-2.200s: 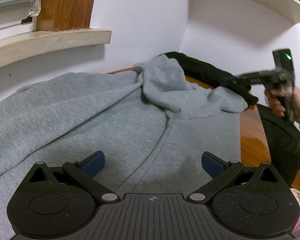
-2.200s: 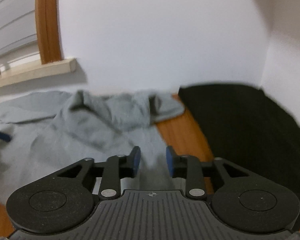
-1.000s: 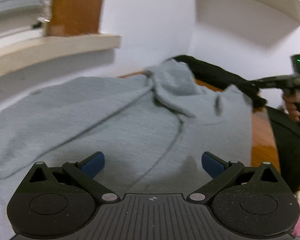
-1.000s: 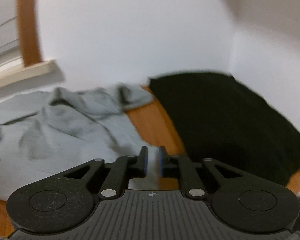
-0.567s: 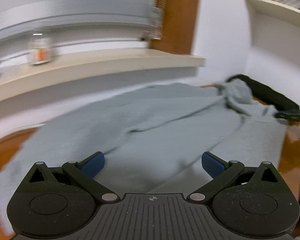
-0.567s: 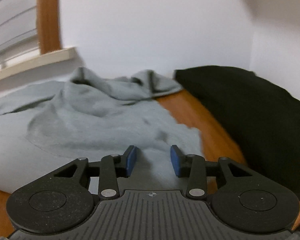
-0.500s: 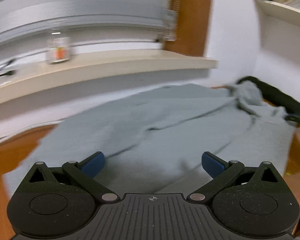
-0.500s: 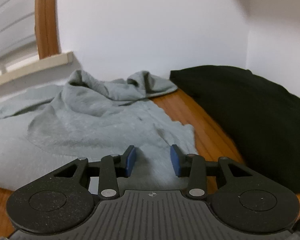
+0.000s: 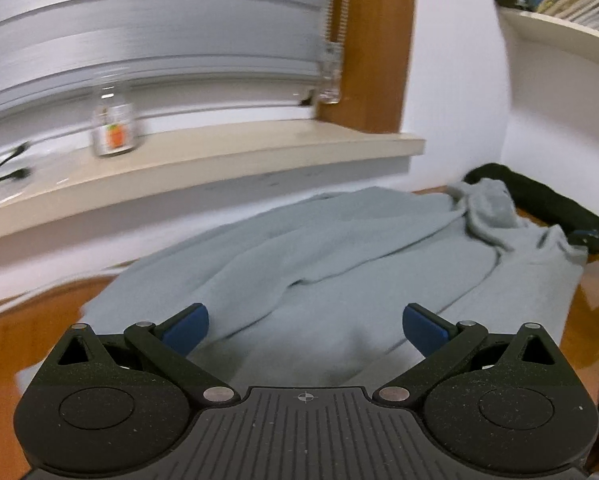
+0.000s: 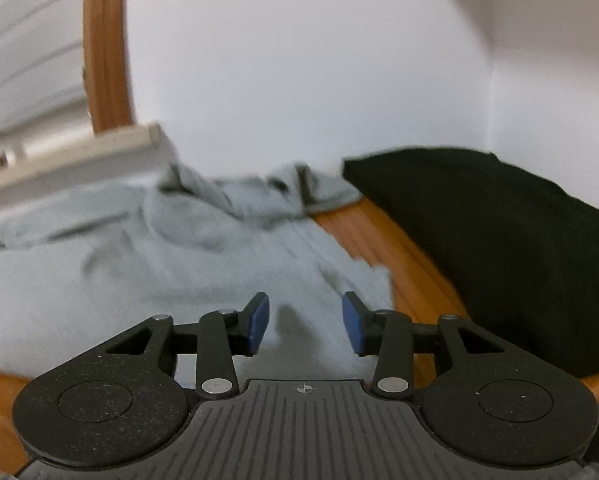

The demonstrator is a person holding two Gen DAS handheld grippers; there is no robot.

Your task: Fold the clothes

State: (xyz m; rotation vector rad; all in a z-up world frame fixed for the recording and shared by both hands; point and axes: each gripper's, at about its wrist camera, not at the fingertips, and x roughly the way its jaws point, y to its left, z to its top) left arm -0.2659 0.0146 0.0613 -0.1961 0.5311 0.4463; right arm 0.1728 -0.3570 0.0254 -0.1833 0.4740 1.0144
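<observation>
On the window sill [image 9: 227, 160] at far left stands a small jar [image 9: 114, 130] with an orange label, well clear of the work. Below it the wooden counter [image 9: 3, 344] carries the grey hoodie [image 9: 339, 256], spread broadly with its sleeve laid in long creases across the body. It is not a compact stack; whether part of a fold is already in cannot be settled from this blurred frame.

The left claw [image 9: 305, 324] hovers low over the hoodie's near edge, jaws spread wide, nothing between the blue pads. That placement probably suits taking up the near edge.

Further right, the hood [image 9: 489, 208] lies bunched toward the wall. In the right wrist view the right claw [image 10: 304, 323] sits over the hoodie's corner by the bare counter strip [image 10: 379, 236], jaws parted with cloth below them, not pinched. Judgement: both claws are placed at opposite ends so the cloth could be lifted evenly.

At far right a black garment [image 10: 491, 232] lies apart from the hoodie, beside the wall corner.
</observation>
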